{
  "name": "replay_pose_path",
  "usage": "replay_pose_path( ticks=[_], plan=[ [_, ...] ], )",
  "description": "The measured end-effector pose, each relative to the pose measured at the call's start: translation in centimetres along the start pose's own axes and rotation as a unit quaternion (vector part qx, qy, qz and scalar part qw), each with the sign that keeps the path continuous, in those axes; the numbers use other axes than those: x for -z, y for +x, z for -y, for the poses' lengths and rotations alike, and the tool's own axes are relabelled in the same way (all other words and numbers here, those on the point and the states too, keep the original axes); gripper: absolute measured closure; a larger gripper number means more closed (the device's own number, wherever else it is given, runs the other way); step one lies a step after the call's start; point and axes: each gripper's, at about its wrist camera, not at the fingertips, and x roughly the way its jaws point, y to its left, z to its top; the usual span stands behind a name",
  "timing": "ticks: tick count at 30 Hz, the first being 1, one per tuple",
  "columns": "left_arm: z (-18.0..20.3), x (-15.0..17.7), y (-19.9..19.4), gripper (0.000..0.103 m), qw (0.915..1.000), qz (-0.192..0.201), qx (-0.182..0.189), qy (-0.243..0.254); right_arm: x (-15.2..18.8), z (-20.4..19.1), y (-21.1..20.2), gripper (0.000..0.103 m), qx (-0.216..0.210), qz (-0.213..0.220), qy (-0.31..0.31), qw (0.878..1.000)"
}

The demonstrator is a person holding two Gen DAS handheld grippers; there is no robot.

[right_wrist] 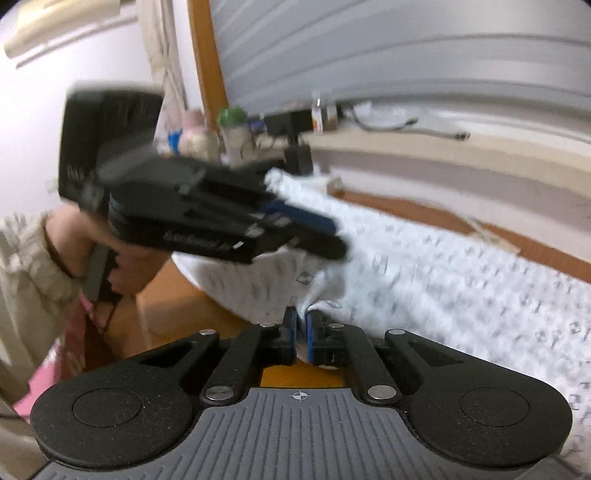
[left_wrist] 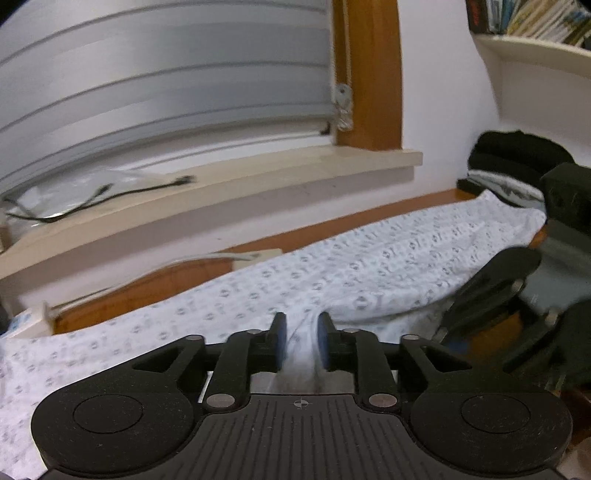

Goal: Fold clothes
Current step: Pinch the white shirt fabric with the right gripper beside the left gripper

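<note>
A white garment [left_wrist: 369,266] with a small grey print lies spread along the wooden table [left_wrist: 166,280]. In the left wrist view my left gripper [left_wrist: 301,339] stands open, its blue pads [left_wrist: 279,341] a little apart with a fold of the cloth rising between them. My right gripper [left_wrist: 480,295] shows blurred at the right edge of that view. In the right wrist view the right gripper [right_wrist: 301,332] is shut on a bunched edge of the garment [right_wrist: 443,277]. The left gripper [right_wrist: 332,232] hovers over the cloth at upper left, held by a hand [right_wrist: 74,236].
A pile of dark folded clothes [left_wrist: 517,155] sits at the far right of the table, under a shelf of books [left_wrist: 535,22]. A window sill [left_wrist: 221,192] with a black cable runs behind. Small items [right_wrist: 229,129] crowd the sill's left end. A pale sleeve [right_wrist: 22,258] shows at left.
</note>
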Motion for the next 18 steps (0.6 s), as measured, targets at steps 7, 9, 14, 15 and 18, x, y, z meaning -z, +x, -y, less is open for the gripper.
replay_pose_path(
  ticks=[7, 9, 14, 15, 18],
  plan=[
    [-5.7, 2.1, -2.3, 0.076, 0.9917, -0.017, -0.125, -0.023, -0.8, -0.2, -0.2, 0.097, -0.019, 0.001, 0.021, 1.0],
    [-7.3, 2.6, -1.7, 0.076, 0.9879, -0.037, -0.149, -0.021, -0.6, -0.4, 0.2, 0.096, -0.012, -0.01, 0.012, 1.0],
    [-11.0, 4.0, -0.4, 0.076, 0.9805, -0.077, -0.176, -0.042, 0.4, -1.0, 1.2, 0.077, 0.011, -0.03, -0.003, 0.999],
    [-11.5, 4.3, -0.3, 0.076, 0.9795, -0.082, -0.178, -0.046, 0.6, -1.2, 1.3, 0.076, 0.016, -0.037, -0.006, 0.999],
    [-13.0, 5.4, -0.1, 0.076, 0.976, -0.097, -0.186, -0.059, 0.9, -1.7, 1.9, 0.077, 0.022, -0.052, -0.029, 0.998]
  ],
)
